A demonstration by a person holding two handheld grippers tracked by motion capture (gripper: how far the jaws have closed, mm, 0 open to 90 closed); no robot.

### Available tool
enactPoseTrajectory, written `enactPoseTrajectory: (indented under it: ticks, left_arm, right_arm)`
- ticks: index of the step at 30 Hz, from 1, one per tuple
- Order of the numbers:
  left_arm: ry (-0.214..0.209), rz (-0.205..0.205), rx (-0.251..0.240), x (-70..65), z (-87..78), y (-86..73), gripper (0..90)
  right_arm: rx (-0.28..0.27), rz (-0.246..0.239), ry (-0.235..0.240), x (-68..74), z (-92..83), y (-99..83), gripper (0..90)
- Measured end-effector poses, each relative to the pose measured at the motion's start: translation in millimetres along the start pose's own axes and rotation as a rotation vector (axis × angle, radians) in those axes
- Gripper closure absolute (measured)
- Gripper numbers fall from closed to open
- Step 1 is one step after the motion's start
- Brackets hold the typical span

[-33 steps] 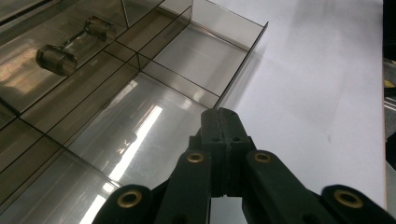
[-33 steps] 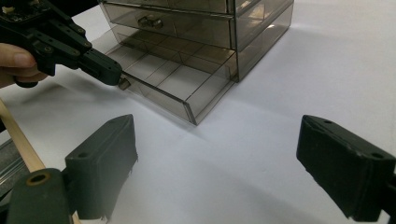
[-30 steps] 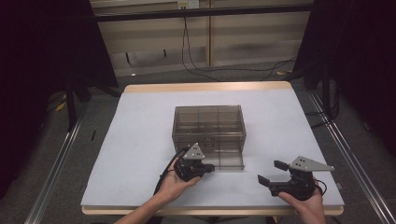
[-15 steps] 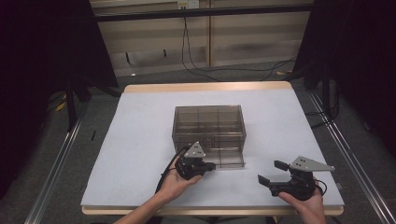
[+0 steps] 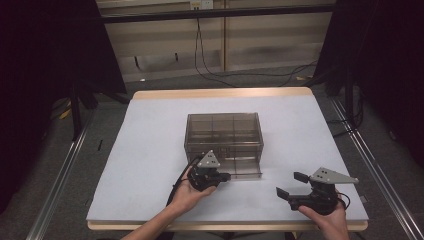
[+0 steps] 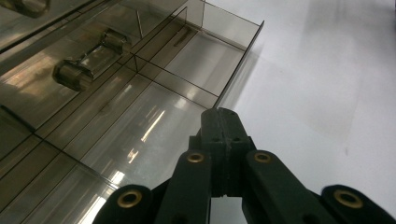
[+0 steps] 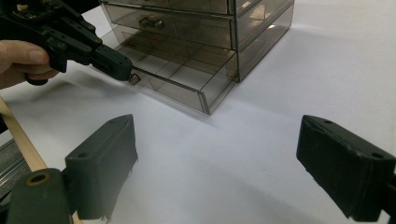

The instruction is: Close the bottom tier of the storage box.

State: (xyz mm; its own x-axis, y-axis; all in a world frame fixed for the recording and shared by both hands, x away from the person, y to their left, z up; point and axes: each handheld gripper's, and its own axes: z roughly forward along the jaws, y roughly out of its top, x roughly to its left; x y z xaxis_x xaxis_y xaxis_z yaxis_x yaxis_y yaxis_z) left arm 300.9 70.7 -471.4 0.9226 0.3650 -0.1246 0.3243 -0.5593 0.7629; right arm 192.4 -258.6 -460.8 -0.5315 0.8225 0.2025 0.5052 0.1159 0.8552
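Note:
A smoky clear drawer cabinet (image 5: pixel 224 131) stands mid-table, its bottom drawer (image 5: pixel 245 170) pulled out toward me. The drawer's divided compartments (image 6: pixel 140 121) look empty. My left gripper (image 5: pixel 225 176) is at the drawer's front, jaws shut on its small knob (image 7: pixel 134 78); the right gripper view catches those black jaws (image 7: pixel 116 64) pinching it. The drawer above has a metal handle (image 6: pixel 88 63). My right gripper (image 5: pixel 290 184) rests near the table's front right, open, with nothing between its wide-set pads (image 7: pixel 112 154).
The white table (image 5: pixel 150 150) has a wooden rim (image 5: pixel 220 93) at the back and front. Metal rails (image 5: pixel 60 175) run along both sides. Cables (image 5: pixel 235 75) lie on the floor behind. Bare tabletop lies right of the cabinet.

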Motion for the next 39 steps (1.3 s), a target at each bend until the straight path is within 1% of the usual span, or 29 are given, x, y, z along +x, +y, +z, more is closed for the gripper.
enactPoseTrajectory:
  ticks: [5,7,11,13,15,18,20,25,26,27,28,31,33,39]
  left_arm:
    - [0.003,-0.003,0.008,1.3,-0.8,0.5,90.0]
    - [0.003,-0.006,-0.003,1.5,0.0,0.3,90.0]
    - [-0.002,-0.001,0.006,2.2,-0.4,0.8,90.0]
    - [0.003,0.004,0.007,3.1,-0.5,0.9,90.0]
    - [0.003,-0.005,-0.009,3.9,0.5,0.5,90.0]
    - [0.008,-0.013,-0.007,5.0,0.2,1.0,90.0]
    - [0.011,-0.005,0.003,5.7,-0.4,1.3,90.0]
    - [0.012,-0.007,-0.006,5.4,0.8,1.6,90.0]
    - [0.014,-0.007,-0.001,5.4,0.5,2.0,90.0]
    - [0.012,-0.010,-0.012,5.5,1.2,1.6,90.0]
    - [0.013,-0.008,-0.002,5.6,0.5,1.9,90.0]
    - [0.016,-0.006,-0.001,6.3,0.4,2.1,90.0]
    - [0.018,-0.018,-0.010,7.1,1.2,1.8,90.0]
    - [0.018,-0.014,-0.011,7.7,1.1,2.0,90.0]
  right_arm:
    - [0.000,0.001,0.000,0.0,0.2,0.1,11.8]
    - [0.000,0.001,0.000,0.0,0.2,0.1,11.7]
    - [0.000,0.003,0.001,-0.1,0.3,0.2,11.7]
    - [0.001,0.001,0.000,0.3,0.3,0.2,11.7]
    - [0.001,0.001,0.001,0.2,0.3,0.2,11.6]
    - [0.001,0.001,0.001,0.1,0.3,0.2,11.7]
    - [0.001,0.002,0.001,0.0,0.3,0.2,11.6]
    - [0.003,0.002,0.003,0.2,0.9,0.4,11.7]
    - [0.003,0.001,0.003,0.0,1.3,0.4,11.6]
    - [0.004,0.000,0.005,-0.2,1.5,0.5,11.7]
    - [0.002,-0.001,0.003,-0.4,1.8,0.6,11.7]
    - [0.003,-0.003,0.004,-0.2,2.0,0.8,11.7]
    - [0.003,-0.002,0.004,0.0,2.0,0.7,11.7]
    - [0.002,0.003,0.006,-0.6,2.0,0.7,11.6]
